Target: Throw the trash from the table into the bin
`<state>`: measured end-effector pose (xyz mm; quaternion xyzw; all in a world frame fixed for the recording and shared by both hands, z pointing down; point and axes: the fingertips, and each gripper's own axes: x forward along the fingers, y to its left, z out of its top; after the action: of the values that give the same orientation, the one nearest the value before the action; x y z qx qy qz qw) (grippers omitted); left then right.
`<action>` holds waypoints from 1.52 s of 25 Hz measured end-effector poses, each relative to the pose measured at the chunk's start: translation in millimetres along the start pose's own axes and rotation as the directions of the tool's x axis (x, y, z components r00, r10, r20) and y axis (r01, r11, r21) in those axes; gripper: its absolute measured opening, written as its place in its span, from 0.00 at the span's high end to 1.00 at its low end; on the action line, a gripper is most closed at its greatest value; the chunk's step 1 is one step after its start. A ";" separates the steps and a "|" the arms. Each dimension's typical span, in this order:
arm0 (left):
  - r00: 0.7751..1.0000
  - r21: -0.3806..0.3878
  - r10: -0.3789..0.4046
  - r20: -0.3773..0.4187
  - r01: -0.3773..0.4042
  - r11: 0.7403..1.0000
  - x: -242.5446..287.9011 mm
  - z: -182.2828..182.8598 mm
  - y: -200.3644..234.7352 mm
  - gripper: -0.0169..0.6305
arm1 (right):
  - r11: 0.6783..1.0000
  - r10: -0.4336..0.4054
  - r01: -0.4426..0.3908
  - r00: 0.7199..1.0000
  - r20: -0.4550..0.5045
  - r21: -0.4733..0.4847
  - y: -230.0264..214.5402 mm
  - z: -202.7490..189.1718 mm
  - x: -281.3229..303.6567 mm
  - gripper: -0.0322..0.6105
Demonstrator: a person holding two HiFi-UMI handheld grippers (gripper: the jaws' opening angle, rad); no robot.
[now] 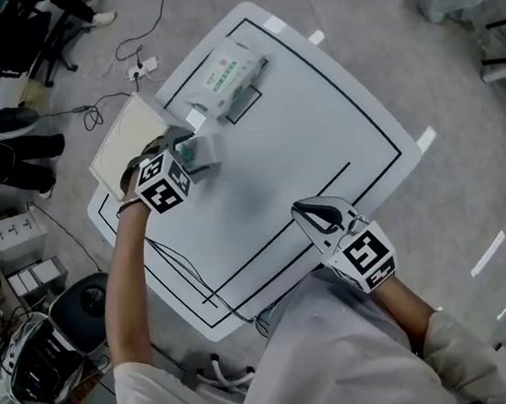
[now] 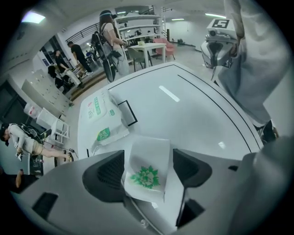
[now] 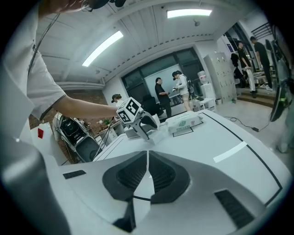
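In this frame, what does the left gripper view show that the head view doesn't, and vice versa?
Only the left gripper view: the left tool, jaws standing apart either side of the small packet, not pressing it, its green flower print clear; people in the background. Only the head view: a white box beside the table's edge and the person's forearms. Both: the white table, the wipes pack, the packet and the right tool.

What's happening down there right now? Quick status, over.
Left gripper open, pointing down. Small white packet with green print sits between its jaws, not pinched. Right gripper shut, empty. Wipes pack lies further back, not in the way.
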<state>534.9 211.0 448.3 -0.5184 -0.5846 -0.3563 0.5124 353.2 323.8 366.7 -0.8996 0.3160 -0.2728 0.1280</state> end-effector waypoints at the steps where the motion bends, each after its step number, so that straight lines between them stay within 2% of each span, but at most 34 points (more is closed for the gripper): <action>1: 1.000 0.012 -0.016 -0.013 0.016 1.000 1.2 -0.2 -2.3 0.48 | 1.000 -0.004 0.004 1.000 0.000 0.004 -0.3 0.5 -2.2 0.91; 6: 0.996 0.064 -0.067 -0.067 0.071 0.995 14.0 -4.3 -8.5 0.45 | 1.000 -0.018 0.017 1.000 0.003 0.021 -5.0 1.1 -5.2 0.91; 14: 0.991 0.116 -0.052 -0.122 0.067 0.991 26.8 -10.2 3.9 0.45 | 0.999 -0.022 0.022 1.000 0.003 0.042 -11.1 -2.0 -0.1 0.91; 25: 0.990 0.101 -0.042 -0.135 0.056 0.993 27.9 -7.4 5.3 0.45 | 0.999 -0.017 0.017 1.000 0.000 0.048 -13.4 -3.6 -2.9 0.91; 31: 0.988 0.116 -0.011 -0.153 0.029 0.993 29.2 -8.2 6.3 0.45 | 0.999 -0.006 0.006 1.000 -0.001 0.050 -13.6 -3.8 0.4 0.91; 38: 0.989 0.112 -0.018 -0.149 0.035 0.993 24.4 -8.2 -4.1 0.49 | 0.999 0.013 -0.013 1.000 -0.001 0.043 -6.6 -3.2 3.3 0.91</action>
<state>534.4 208.2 474.2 -0.4526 -0.5712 -0.3664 0.5785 356.9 326.6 373.3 -0.8945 0.3160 -0.2793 0.1486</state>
